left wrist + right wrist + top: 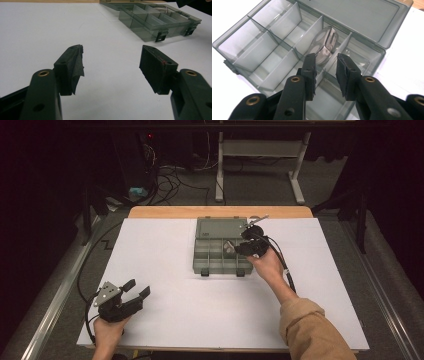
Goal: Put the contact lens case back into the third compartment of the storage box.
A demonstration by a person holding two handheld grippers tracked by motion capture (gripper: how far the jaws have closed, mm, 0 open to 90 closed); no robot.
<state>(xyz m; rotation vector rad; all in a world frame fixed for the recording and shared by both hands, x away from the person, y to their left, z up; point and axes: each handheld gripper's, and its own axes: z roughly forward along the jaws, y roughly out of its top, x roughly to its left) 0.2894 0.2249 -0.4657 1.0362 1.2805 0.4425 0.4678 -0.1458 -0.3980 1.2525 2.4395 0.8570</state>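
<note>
Box: a smoky clear plastic organizer box [220, 254] lies open at the far middle of the white table [165, 270], lid [367, 17] flat behind it.
Item in box: a shiny metal piece [325, 45], perhaps a clip, leans in a rear compartment beside a divider.
Right gripper [325, 72]: hovers over the box's right half, jaws partly apart with nothing between the pads.
Item against jaws: the metal piece sits just beyond the fingertips, in line with the gap, apparently untouched.
Left gripper [111, 68]: low over bare table at the near left, well apart from the box, jaws wide apart and empty.
</note>
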